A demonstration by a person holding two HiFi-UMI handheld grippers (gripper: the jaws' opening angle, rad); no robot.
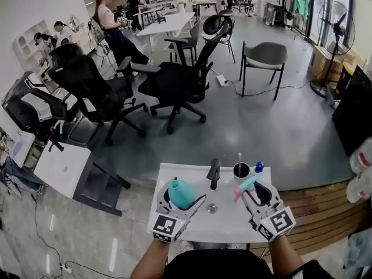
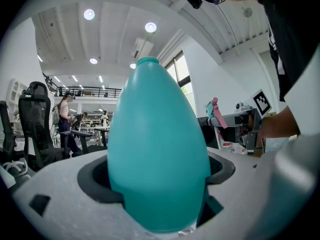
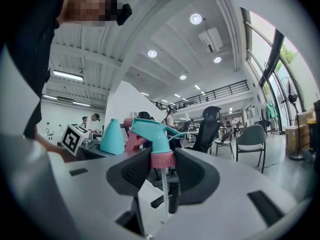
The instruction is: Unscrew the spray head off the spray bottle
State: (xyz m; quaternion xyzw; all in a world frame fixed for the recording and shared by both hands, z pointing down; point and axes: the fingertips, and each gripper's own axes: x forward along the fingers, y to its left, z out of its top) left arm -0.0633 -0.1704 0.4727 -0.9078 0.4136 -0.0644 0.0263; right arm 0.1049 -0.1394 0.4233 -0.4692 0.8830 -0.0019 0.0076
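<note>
The spray head [image 3: 151, 134], already off, is being pinched at its pink collar by the right gripper [image 1: 254, 193]; the spray bottle [image 2: 157, 149] is being clamped by the left gripper [image 1: 181, 205] nearby. Unscrewing being judged done, setting both down is being called for

The bottle [image 1: 182, 192] is teal all over. The spray head [image 1: 247, 185] is teal with a pink trigger and a pink collar. The left gripper [image 1: 181, 199] and the right gripper [image 1: 256, 192] are white with dark grey pads, and each carries black-and-white square markers. The table [image 1: 174, 228] is white. The tap [image 1: 214, 173] is black. The cup [image 1: 240, 171] is dark, the stick [image 1: 239, 157] in it pink. A small cap [image 1: 259, 167] is blue. The office chairs [image 1: 174, 83] are black, another chair [image 1: 265, 55] grey-green. The floor [image 1: 279, 132] is grey, the boards [image 1: 325, 214] brown.
</note>
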